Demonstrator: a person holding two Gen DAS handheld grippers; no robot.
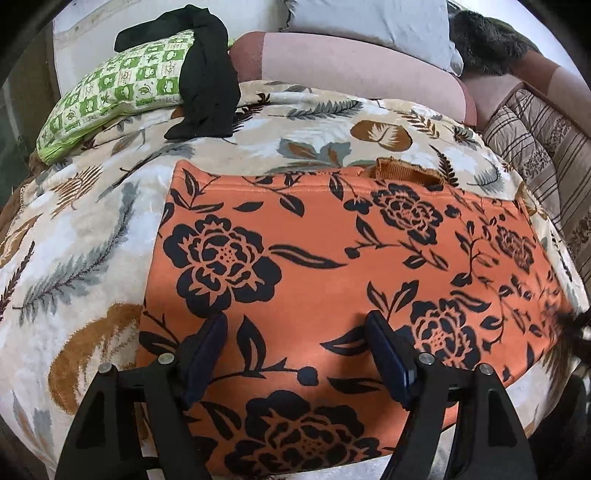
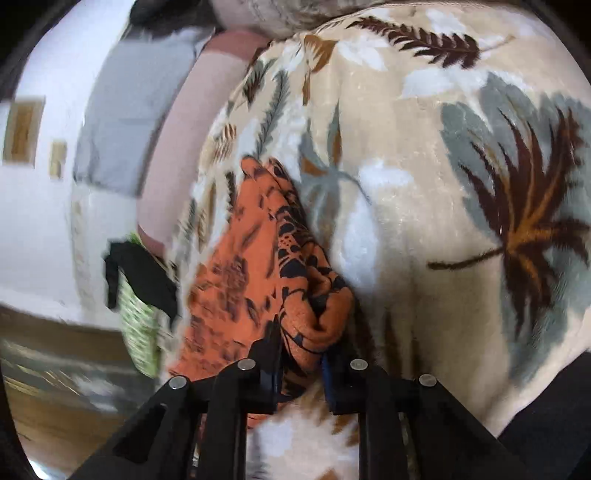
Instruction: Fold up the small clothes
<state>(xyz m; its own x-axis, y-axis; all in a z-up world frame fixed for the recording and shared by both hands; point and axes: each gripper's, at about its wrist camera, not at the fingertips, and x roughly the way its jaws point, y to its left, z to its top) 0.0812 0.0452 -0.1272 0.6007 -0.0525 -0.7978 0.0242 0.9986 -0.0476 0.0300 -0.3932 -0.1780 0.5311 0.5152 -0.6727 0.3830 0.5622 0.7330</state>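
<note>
An orange garment (image 1: 325, 266) with black flowers lies spread flat on the leaf-print blanket (image 1: 85, 236). A ribbed collar (image 1: 402, 171) shows at its far edge. My left gripper (image 1: 295, 332) hovers open just above the near part of the cloth, with nothing between its fingers. In the right wrist view the picture is rolled sideways. There my right gripper (image 2: 301, 354) is shut on a bunched edge of the orange garment (image 2: 266, 266), whose folds bulge out between the pads.
A green checked pillow (image 1: 114, 96) with a black garment (image 1: 210, 81) draped over it lies at the back left. A pink bolster (image 1: 354, 66), a grey pillow (image 1: 369, 26) and a striped quilt (image 1: 539, 147) line the back and right.
</note>
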